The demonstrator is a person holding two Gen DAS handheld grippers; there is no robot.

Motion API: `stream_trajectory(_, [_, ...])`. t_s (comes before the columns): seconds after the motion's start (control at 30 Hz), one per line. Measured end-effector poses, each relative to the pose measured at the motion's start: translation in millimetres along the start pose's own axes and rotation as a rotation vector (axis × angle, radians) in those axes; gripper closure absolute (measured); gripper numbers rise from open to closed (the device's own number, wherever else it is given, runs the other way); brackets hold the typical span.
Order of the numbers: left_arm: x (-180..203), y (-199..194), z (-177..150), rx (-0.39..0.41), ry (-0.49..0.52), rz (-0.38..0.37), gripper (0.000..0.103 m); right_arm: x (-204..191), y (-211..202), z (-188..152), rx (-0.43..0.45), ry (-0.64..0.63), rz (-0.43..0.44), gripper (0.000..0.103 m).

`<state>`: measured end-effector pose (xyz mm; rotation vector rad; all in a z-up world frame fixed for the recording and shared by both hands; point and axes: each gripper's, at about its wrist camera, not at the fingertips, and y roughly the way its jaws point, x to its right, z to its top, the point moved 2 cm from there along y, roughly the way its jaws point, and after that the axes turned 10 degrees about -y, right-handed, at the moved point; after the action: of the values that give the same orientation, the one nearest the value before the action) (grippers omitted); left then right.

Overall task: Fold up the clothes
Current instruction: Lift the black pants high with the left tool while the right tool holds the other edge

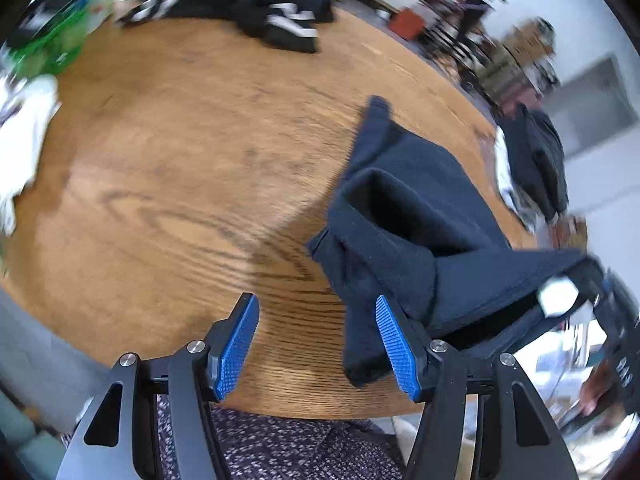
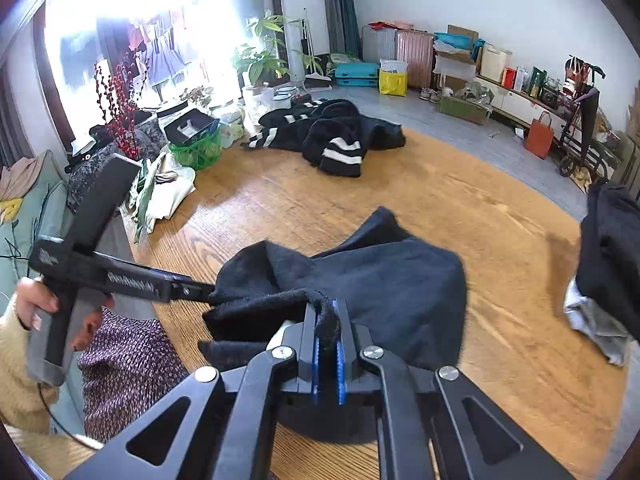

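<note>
A dark navy garment (image 1: 404, 216) lies crumpled on the round wooden table (image 1: 180, 140). One edge of it is lifted off the wood. My right gripper (image 2: 328, 314) is shut on that rolled edge of the garment (image 2: 380, 276), and the cloth bunches up between its blue pads. My left gripper (image 1: 316, 344) stands open just above the table's near edge with only bare wood between its pads. A fold of the garment hangs against the outside of its right finger (image 1: 396, 344). In the right wrist view a hand (image 2: 36, 300) holds the left gripper's black body (image 2: 120, 276), and the cloth hides its tips.
Black clothes with white stripes (image 2: 320, 136) lie at the table's far side. A dark pile over pale cloth (image 2: 608, 256) sits at the right edge. White cloth (image 1: 24, 140) and a green basket (image 2: 196, 148) crowd the left. A knitted lap (image 1: 288, 448) is under the near edge.
</note>
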<state>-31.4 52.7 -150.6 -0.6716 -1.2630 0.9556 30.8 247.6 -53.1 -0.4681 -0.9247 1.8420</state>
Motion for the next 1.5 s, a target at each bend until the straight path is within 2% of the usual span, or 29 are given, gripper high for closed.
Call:
stream_trajectory(0.1, [20, -9, -7, 0.020, 0.125, -0.084, 0.041, 9, -13, -3, 0.013, 0.001, -0.057, 0.096])
stream_trajectory(0.23, [41, -17, -27, 0.005, 0.293, -0.092, 0.041, 26, -24, -3, 0.030, 0.034, -0.083, 0.096])
stream_trajectory(0.3, [46, -17, -37, -0.011, 0.338, -0.075, 0.041, 28, -25, 0, 0.032, 0.038, -0.090, 0.096])
stream_trajectory(0.47, [57, -2, -58, -0.076, 0.376, -0.083, 0.041, 30, -29, 7, 0.041, 0.032, -0.096, 0.096])
stream_trajectory(0.6, [65, 23, -65, -0.106, 0.374, -0.042, 0.041, 26, -30, 11, 0.038, 0.003, -0.104, 0.096])
stream_trajectory(0.73, [72, 42, -57, -0.113, 0.295, -0.130, 0.043, 30, -33, 12, 0.044, 0.010, -0.114, 0.096])
stream_trajectory(0.77, [75, 45, -55, -0.107, 0.285, -0.148, 0.047, 32, -34, 12, 0.048, 0.014, -0.118, 0.096])
stream_trajectory(0.83, [78, 50, -47, -0.094, 0.248, -0.171, 0.064, 37, -38, 12, 0.058, 0.023, -0.125, 0.096])
stream_trajectory(0.87, [80, 53, -42, -0.088, 0.225, -0.179, 0.084, 39, -40, 12, 0.063, 0.027, -0.129, 0.096])
stream_trajectory(0.9, [81, 54, -37, -0.075, 0.209, -0.178, 0.098, 42, -42, 12, 0.068, 0.032, -0.135, 0.096])
stream_trajectory(1.0, [87, 49, -19, -0.009, 0.209, -0.101, 0.100, 53, -48, 12, 0.077, 0.053, -0.157, 0.096])
stream_trajectory(1.1, [94, 23, 17, 0.025, 0.183, -0.103, 0.100, 63, -55, 12, 0.089, 0.060, -0.202, 0.096])
stream_trajectory(1.17, [101, -11, 54, 0.082, 0.183, -0.087, 0.100, 65, -65, 16, 0.116, 0.047, -0.252, 0.096])
stream_trajectory(1.3, [143, -100, 113, 0.293, 0.231, 0.007, 0.100, 72, -93, 36, 0.203, 0.050, -0.284, 0.096])
stream_trajectory(1.43, [194, -181, 133, 0.457, 0.286, 0.052, 0.100, 65, -121, 69, 0.288, -0.040, -0.436, 0.096])
stream_trajectory(1.5, [216, -216, 136, 0.537, 0.307, 0.062, 0.100, 66, -139, 86, 0.334, -0.054, -0.474, 0.096])
